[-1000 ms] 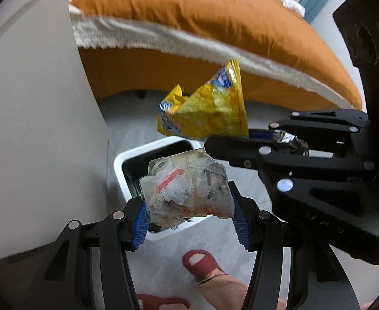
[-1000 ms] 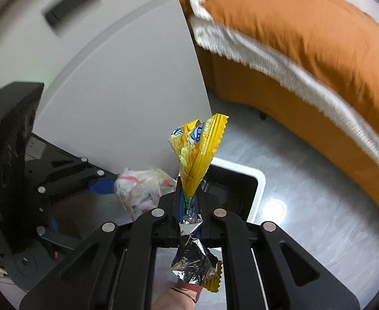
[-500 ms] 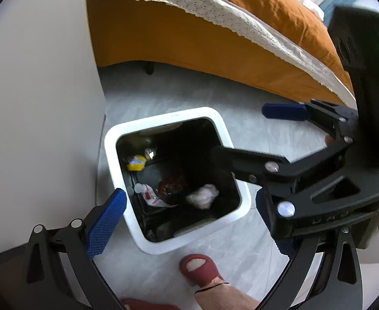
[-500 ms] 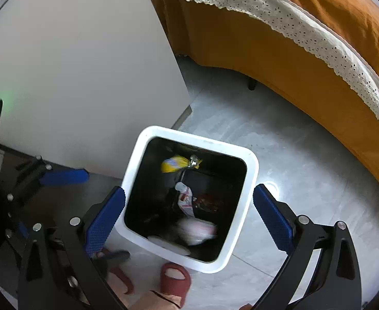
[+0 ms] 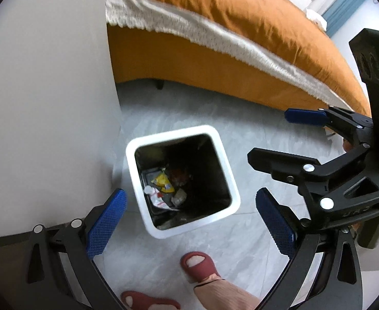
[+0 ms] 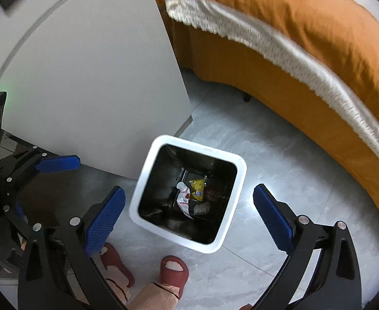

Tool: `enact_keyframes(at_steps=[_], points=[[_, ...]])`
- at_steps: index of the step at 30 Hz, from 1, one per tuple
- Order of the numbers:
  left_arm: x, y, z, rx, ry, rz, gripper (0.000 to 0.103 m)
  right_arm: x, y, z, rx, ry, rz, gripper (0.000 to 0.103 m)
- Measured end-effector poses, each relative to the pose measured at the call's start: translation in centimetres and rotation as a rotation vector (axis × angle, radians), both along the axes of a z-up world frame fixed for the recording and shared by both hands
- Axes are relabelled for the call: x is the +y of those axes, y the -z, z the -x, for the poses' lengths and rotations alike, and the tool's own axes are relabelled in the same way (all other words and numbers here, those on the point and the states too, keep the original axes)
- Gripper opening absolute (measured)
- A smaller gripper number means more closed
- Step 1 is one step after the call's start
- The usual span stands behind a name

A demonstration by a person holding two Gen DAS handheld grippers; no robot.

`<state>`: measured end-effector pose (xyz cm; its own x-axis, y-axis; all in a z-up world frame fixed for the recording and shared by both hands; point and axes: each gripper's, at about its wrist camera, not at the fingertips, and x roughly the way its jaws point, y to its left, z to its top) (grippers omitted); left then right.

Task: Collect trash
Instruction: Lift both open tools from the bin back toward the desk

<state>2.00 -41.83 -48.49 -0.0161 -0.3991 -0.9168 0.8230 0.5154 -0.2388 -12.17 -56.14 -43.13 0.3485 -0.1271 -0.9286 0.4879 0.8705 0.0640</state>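
Left wrist view:
Bed point(image 5: 241, 25): beyond the bin.
Bin point(image 5: 223, 155): white, on grey floor.
Left gripper point(image 5: 189, 222): jaws spread wide, empty, above bin.
Right gripper point(image 6: 189, 214): likewise.
Yellow wrapper point(image 6: 197, 188): inside bin.

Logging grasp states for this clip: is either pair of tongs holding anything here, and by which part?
Nothing is held. Left tongs and right tongs both gape open above the bin; the yellow wrapper lies inside it.
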Motion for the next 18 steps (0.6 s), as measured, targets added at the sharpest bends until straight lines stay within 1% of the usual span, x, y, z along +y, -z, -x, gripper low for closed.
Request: enact_keyframes(at_steps=[2, 5, 10, 11, 12, 15, 18], points=[[0.2, -2.0, 0.4, -0.023, -0.009, 0.008, 0.098, 0.5, -2.5, 0.4, -0.020, 0.003, 0.011, 0.099], [0.4, -5.9, 1.4, -0.074, -0.020, 0.025, 0.098, 1.1, -6.6, 0.9, -0.055, 0.003, 0.041, 0.099], [1.1, -13.3, 3.0, -0.141, -0.031, 0.081, 0.098, 2.6, -14.4, 1.7, -0.140, -0.012, 0.102, 0.099], [1.5, -15.1, 3.4, -0.165, -0.036, 0.095, 0.098, 2.9, -15.7, 1.9, -0.158, -0.017, 0.111, 0.099], [1.8, -16.4, 3.5, -0.178, -0.041, 0.104, 0.098, 3.4, -17.6, 2.0, -0.184, -0.025, 0.121, 0.099], [3.1, -20.5, 4.1, -0.216, -0.064, 0.123, 0.098, 4.6, -21.6, 2.1, -0.242, -0.046, 0.141, 0.099], [5.3, -24.5, 4.4, -0.259, -0.111, 0.139, 0.098, 6.1, -24.5, 1.8, -0.291, -0.081, 0.164, 0.099]])
